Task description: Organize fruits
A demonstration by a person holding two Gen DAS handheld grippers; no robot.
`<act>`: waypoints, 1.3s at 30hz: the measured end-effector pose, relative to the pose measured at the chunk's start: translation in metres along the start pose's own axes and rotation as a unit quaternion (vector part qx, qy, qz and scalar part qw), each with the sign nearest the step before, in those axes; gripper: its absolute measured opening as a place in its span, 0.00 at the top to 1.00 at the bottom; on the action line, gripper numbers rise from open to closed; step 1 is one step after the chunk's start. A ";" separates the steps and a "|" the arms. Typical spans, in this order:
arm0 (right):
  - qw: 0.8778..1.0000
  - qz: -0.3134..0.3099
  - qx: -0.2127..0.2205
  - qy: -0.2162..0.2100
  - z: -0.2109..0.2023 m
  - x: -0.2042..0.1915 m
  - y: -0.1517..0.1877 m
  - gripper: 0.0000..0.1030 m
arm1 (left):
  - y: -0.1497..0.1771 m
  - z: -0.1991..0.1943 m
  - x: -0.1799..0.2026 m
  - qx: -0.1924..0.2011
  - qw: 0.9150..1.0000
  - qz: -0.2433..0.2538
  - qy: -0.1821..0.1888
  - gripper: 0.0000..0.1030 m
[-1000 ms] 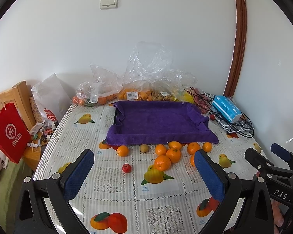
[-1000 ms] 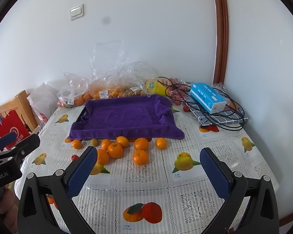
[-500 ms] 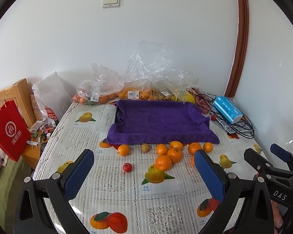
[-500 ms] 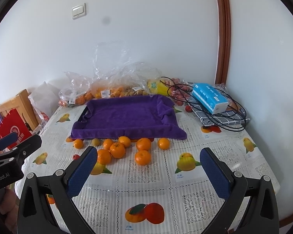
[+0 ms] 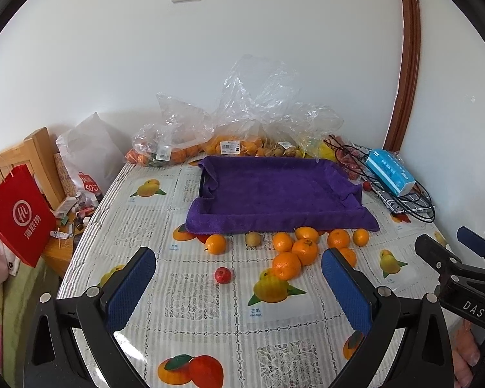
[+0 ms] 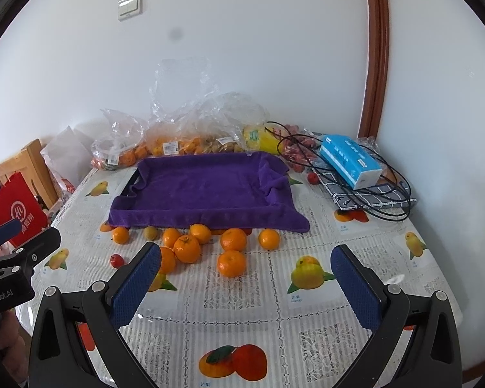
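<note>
The worktop (image 5: 184, 294) is covered with a fruit-printed cloth and is set in a white-walled corner. A tray lined with a purple towel (image 5: 274, 190) is placed at its centre and holds nothing. The oranges (image 6: 231, 262) are scattered just beside the tray's near edge, with a small red fruit (image 5: 223, 274) and a brownish-yellow fruit (image 5: 253, 238) near them. Bagged fruit (image 5: 229, 145) is stacked behind the tray; a blue tissue pack (image 6: 350, 160) and black cables (image 6: 391, 194) are seen at the right. The left claw (image 5: 239, 286) and right claw (image 6: 245, 284) are held wide, with nothing gripped, above the near worktop.
</note>
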State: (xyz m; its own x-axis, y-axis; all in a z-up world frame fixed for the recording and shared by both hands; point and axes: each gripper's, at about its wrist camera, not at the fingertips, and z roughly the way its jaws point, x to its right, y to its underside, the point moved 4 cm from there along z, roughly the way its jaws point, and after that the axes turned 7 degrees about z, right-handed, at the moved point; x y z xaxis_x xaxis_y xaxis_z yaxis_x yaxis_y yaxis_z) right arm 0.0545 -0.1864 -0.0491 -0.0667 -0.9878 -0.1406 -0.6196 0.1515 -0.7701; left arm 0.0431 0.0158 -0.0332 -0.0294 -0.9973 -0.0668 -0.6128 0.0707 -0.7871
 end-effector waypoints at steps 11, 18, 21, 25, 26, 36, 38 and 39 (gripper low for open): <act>0.999 0.009 -0.041 0.005 0.041 0.011 0.001 0.00 | -0.001 0.034 -0.003 -0.011 1.000 0.010 0.012 0.00; 0.999 0.012 -0.041 0.001 0.071 0.015 0.015 0.00 | 0.004 0.062 -0.006 -0.022 0.999 0.003 0.024 0.00; 0.998 0.021 -0.056 -0.013 0.087 0.014 0.020 0.03 | 0.006 0.073 -0.008 -0.026 0.999 0.002 0.018 0.01; 0.997 0.024 -0.069 -0.004 0.111 0.013 0.028 0.27 | 0.011 0.089 -0.013 -0.047 0.999 0.012 0.018 0.01; 0.997 0.025 -0.076 -0.006 0.117 0.012 0.030 0.27 | 0.012 0.093 -0.015 -0.047 0.999 0.013 0.013 0.02; 0.994 0.010 -0.105 -0.030 0.152 -0.006 0.048 0.44 | 0.025 0.127 -0.036 -0.073 0.997 -0.009 0.008 0.02; 0.993 0.007 -0.113 -0.025 0.159 -0.006 0.051 0.47 | 0.028 0.132 -0.039 -0.077 0.997 -0.014 0.012 0.02; 0.993 0.009 -0.116 -0.025 0.162 -0.006 0.053 0.48 | 0.029 0.135 -0.041 -0.078 0.997 -0.016 0.014 0.02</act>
State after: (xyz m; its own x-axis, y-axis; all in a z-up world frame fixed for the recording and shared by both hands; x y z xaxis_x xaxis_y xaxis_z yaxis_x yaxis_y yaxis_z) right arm 0.1486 -0.1663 -0.1896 -0.0440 -0.9811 -0.1882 -0.7829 0.1509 -0.6036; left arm 0.1332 0.0608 -0.1358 -0.0291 -0.9993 -0.0247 -0.7293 0.0381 -0.6831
